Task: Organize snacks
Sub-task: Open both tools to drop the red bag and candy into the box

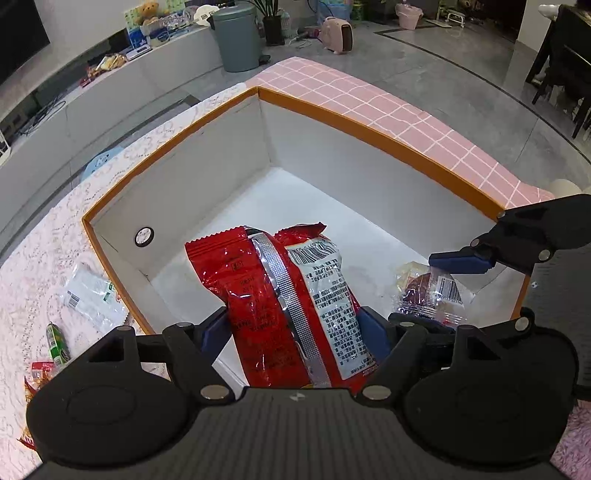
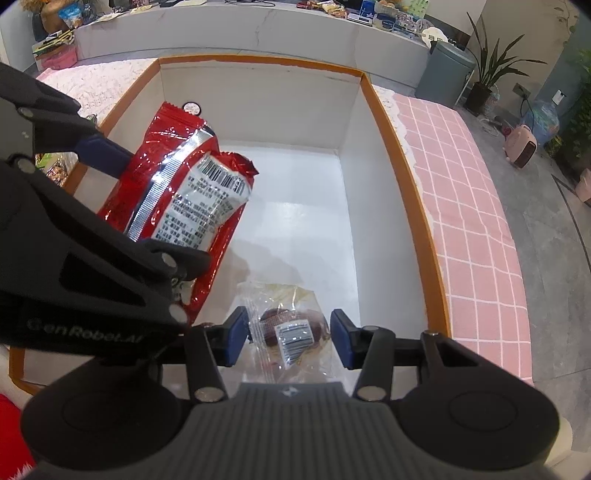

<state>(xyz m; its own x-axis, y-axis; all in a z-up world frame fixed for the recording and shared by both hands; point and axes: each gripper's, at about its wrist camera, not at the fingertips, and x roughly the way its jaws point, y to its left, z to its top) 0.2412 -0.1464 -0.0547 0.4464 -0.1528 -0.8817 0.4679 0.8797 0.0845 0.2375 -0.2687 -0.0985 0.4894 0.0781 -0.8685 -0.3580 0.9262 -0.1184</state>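
Snacks sit in a white, orange-rimmed box (image 1: 369, 129): a crinkly red foil bag (image 1: 280, 295) between the wide-spread left tongs (image 1: 291, 332). A clear wrapped cake (image 2: 291, 332) lies between the half-open right tongs (image 2: 290, 338); grip unclear on both.

Your left wrist camera sits close above the near left side of the orange-rimmed box (image 1: 388, 142), tilted steeply down and facing its far corner, the room's floor beyond. Your right wrist camera hangs just as close over the box's (image 2: 406, 147) near right side, also pitched steeply down, facing its far wall and the counter (image 2: 258, 33) past it. Both views share the box's white floor, the red snack bag (image 1: 266, 295) (image 2: 177, 184) and the clear wrapped snack (image 1: 428, 288) (image 2: 291, 328); each view also catches the other gripper.
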